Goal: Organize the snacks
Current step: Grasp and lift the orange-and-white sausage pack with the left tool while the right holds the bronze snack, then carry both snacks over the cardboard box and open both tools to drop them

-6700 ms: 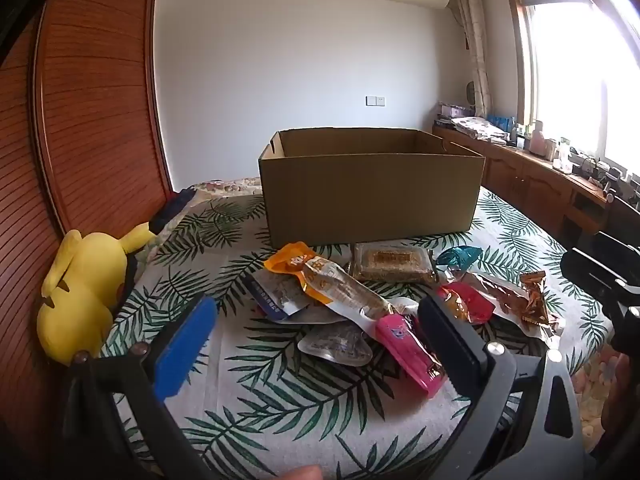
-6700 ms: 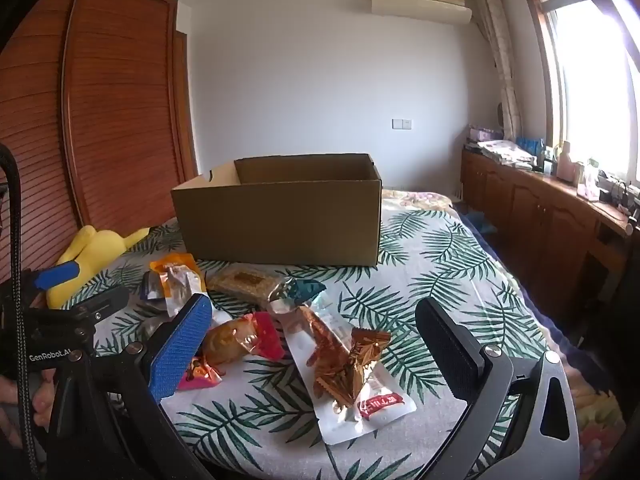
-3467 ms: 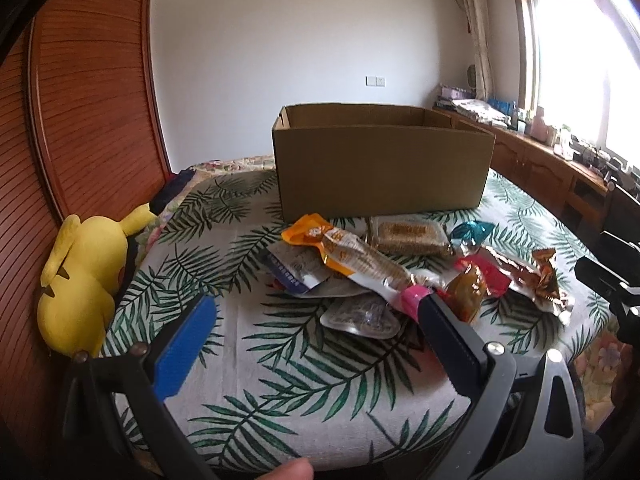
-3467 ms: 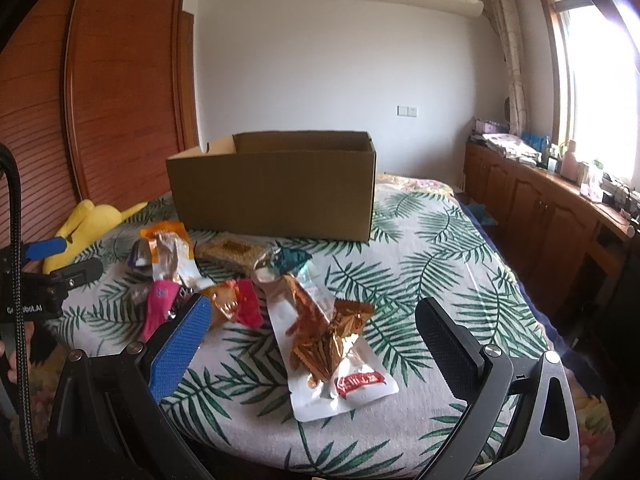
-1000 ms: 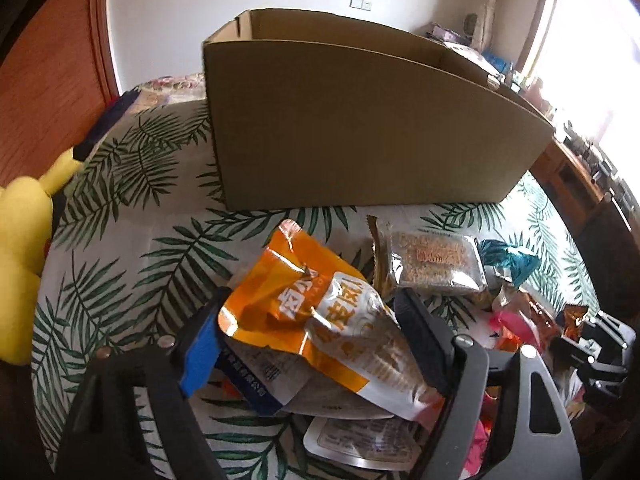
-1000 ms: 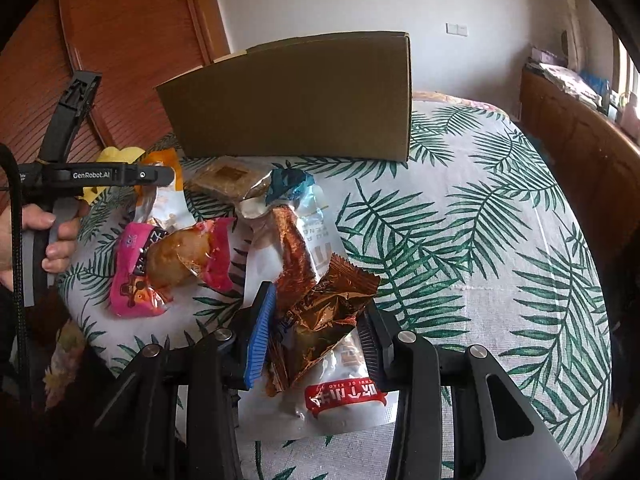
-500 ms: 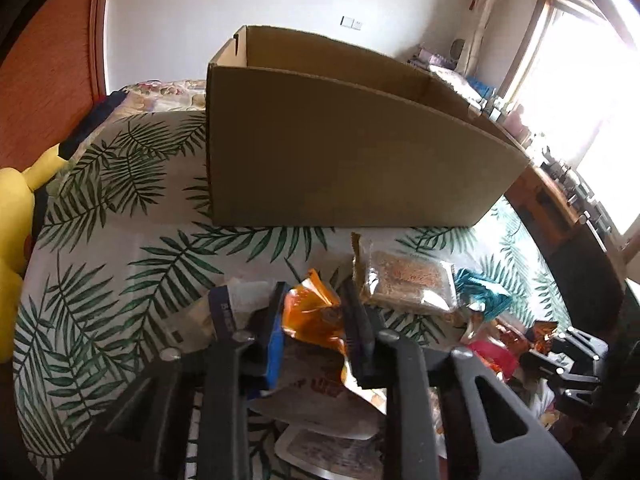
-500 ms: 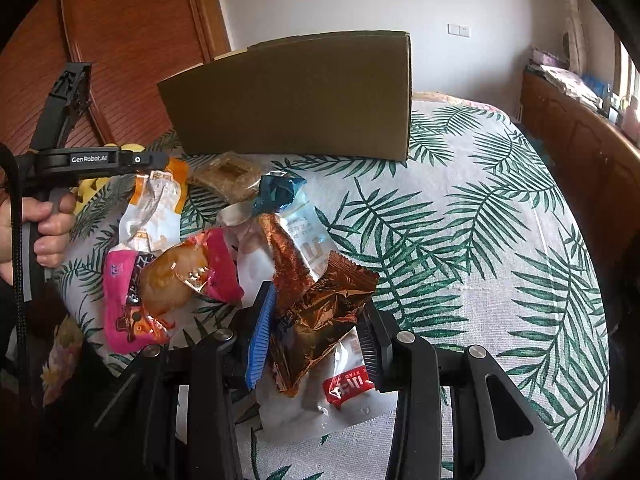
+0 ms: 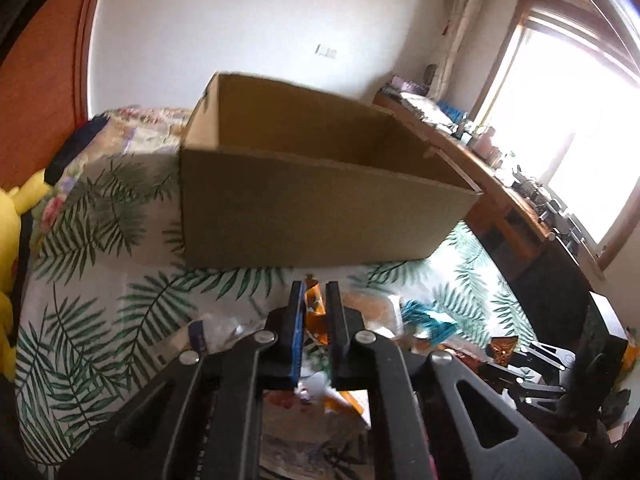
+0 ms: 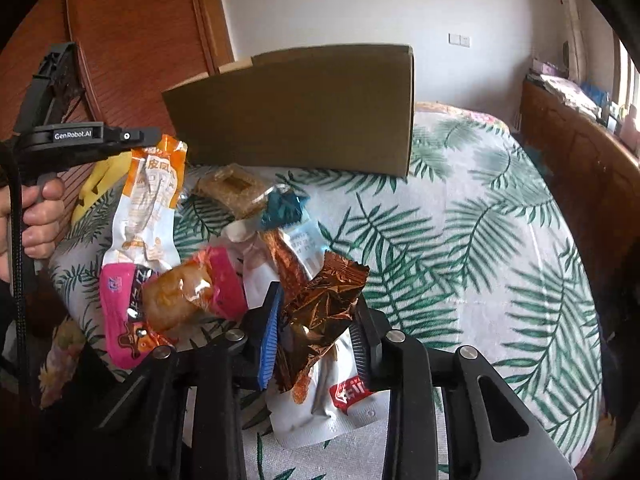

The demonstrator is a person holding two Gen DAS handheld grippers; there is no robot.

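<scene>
Both claws gone from wide open to closed since earlier frames. Left claw pinches orange pack by top edge, lifted, dangling. Right claw clamps foil pouch, low over bed. I judge step: carry to box, at 12 o'clock. Next: raise above rim, release inside. Pink pack, teal pack, biscuit pack remain loose; near box wall blocks low path.

"GenRobot.AI" is being shown in white on the left gripper body. Chinese print on the orange-and-white snack pouch and the red label is too blurred to be read.
</scene>
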